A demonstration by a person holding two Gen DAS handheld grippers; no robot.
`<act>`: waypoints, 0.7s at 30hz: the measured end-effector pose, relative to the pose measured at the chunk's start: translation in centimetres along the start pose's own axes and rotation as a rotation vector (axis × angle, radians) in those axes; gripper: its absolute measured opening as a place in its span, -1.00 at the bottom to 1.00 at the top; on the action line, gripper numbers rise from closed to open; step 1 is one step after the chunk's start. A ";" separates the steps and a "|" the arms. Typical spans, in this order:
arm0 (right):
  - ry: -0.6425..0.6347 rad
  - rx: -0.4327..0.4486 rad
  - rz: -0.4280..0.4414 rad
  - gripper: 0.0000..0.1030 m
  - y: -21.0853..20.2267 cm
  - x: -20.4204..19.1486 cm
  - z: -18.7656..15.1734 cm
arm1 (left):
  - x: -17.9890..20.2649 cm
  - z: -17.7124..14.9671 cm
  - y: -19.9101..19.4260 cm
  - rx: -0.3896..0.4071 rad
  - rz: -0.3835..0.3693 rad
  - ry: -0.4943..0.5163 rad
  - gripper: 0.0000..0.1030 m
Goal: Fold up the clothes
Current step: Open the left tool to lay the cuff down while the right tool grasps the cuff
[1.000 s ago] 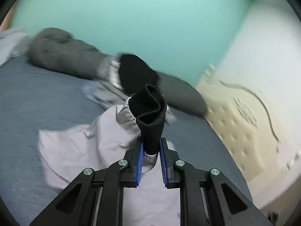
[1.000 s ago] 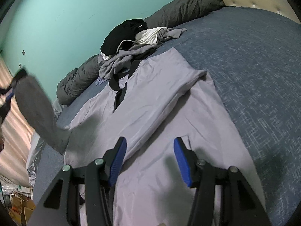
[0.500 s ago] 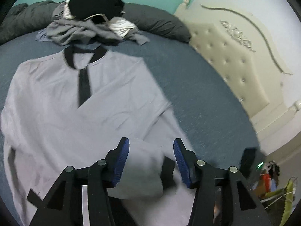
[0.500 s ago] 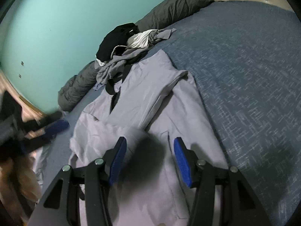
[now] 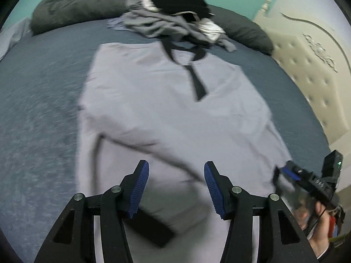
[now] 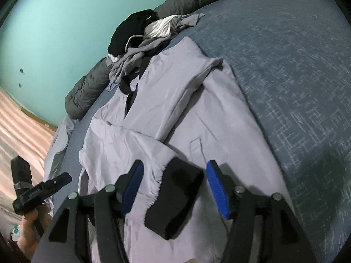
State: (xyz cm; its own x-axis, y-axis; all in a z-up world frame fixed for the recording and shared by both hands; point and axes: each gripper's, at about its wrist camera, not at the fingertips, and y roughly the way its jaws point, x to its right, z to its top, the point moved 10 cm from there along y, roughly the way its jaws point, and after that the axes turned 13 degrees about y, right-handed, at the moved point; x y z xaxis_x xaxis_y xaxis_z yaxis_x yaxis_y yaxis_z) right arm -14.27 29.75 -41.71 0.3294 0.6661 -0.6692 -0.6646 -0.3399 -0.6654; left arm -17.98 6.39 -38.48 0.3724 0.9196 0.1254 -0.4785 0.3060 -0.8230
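A lavender shirt point(image 5: 166, 100) with a black collar and placket point(image 5: 197, 83) lies flat on the blue bed point(image 5: 37, 114). One sleeve is folded across its lower body and ends in a black cuff point(image 6: 175, 199). My left gripper point(image 5: 176, 186) hangs open low over the shirt's hem, with the cuff point(image 5: 151, 225) lying loose under its left finger. My right gripper point(image 6: 174, 186) is opening just above the cuff. The cuff sits between its fingers in view, but the pads are clear of it. Each gripper shows at the edge of the other's view: the right point(image 5: 291, 175), the left point(image 6: 54, 180).
A heap of grey, white and black clothes point(image 5: 175, 17) lies at the shirt's collar, against a dark grey bolster point(image 5: 72, 6). A cream tufted headboard point(image 5: 307, 70) stands on the right. The teal wall point(image 6: 54, 22) and a pink curtain point(image 6: 19, 127) are beyond the bed.
My left gripper let go of the black cuff, opened and dropped low over the shirt. The sleeve now lies across the shirt's body. My right gripper's jaws widened a little.
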 end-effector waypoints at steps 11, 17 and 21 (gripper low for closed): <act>-0.083 -0.046 -0.055 -0.46 1.9 -0.4 -1.2 | -11.4 -2.9 -0.1 -0.037 0.174 -0.122 0.10; -0.065 -0.011 0.010 -0.86 1.0 -0.7 -0.3 | -14.3 -2.6 2.5 -0.059 0.213 -0.139 0.10; -0.060 0.049 0.036 -0.88 -0.6 -0.8 1.6 | -14.9 -1.3 3.7 -0.052 0.237 -0.094 0.10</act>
State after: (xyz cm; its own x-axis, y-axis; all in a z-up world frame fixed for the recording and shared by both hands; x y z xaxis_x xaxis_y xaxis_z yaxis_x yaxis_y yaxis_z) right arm -15.21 30.47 -40.30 0.2654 0.6928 -0.6705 -0.7075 -0.3325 -0.6236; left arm -24.26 -6.47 -44.05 0.1778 0.9837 -0.0256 -0.5016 0.0682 -0.8624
